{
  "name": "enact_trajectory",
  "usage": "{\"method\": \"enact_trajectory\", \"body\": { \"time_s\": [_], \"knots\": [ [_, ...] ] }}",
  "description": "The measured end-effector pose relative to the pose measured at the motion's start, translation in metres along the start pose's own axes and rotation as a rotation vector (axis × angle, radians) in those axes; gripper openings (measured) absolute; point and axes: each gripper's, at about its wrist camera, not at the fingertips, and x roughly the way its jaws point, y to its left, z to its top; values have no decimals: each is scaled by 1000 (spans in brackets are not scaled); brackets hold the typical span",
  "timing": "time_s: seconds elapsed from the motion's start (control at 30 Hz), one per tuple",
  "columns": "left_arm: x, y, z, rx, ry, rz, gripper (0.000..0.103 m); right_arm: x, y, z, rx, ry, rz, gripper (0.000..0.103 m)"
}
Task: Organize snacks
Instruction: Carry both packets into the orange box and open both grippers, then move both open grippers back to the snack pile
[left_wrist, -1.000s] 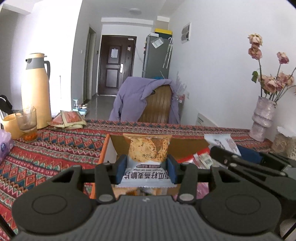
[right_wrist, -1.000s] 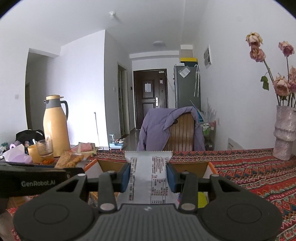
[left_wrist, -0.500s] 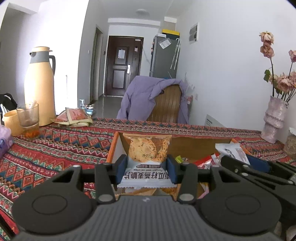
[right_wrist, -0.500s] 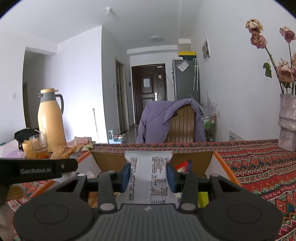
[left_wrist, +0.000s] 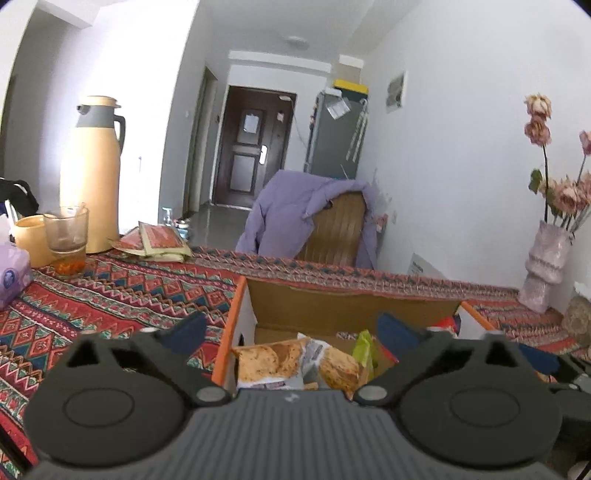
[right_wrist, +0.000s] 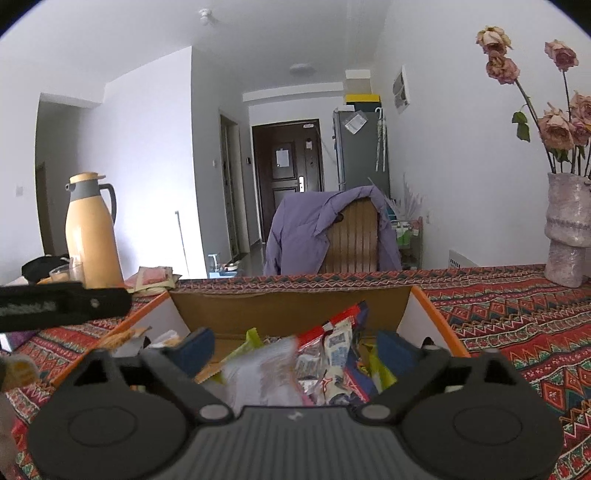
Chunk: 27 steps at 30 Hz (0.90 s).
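Snacks: both packets lie inside the cardboard box (left_wrist: 354, 306); left gripper (left_wrist: 291, 330) and right gripper (right_wrist: 295, 341) spread, empty above it; release step; next likely needs loose sachets (left_wrist: 159, 240) beyond the box.

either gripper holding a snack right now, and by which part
Nothing is held: left gripper and right gripper are both open above the box of snacks.

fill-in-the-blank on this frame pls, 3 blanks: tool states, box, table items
1. Both the left tool and the right tool are ____.
2. The snack packets lie inside a cardboard ____.
3. The glass stands beside a yellow ____.

Missing words: open; box; thermos
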Motion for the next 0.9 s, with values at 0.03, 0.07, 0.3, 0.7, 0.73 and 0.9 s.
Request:
{"method": "enact_trajectory", "body": {
  "time_s": [0.03, 0.07, 0.3, 0.7, 0.73, 0.9],
  "knots": [
    [-1, 0, 1, 0, -5, 3, 103, -1, 0, 0, 2, -6, -3, 103],
    [-2, 1, 2, -2, -7, 5, 103, -1, -1, -1, 5, -7, -7, 103],
    [-3, 2, 5, -11, 13, 17, 103, 0, -6, -1, 24, -1, -12, 103],
    [-33, -1, 28, -48, 13, 9, 103, -39, -2, 33, 6, -2, -28, 103],
    [-36, 0, 27, -45, 17, 5, 103, -44, -2, 33, -4, 0, -24, 103],
    [-52, 5, 21, -33, 40, 5, 103, -65, -4, 27, -11, 27, -12, 103]
  ]
}}
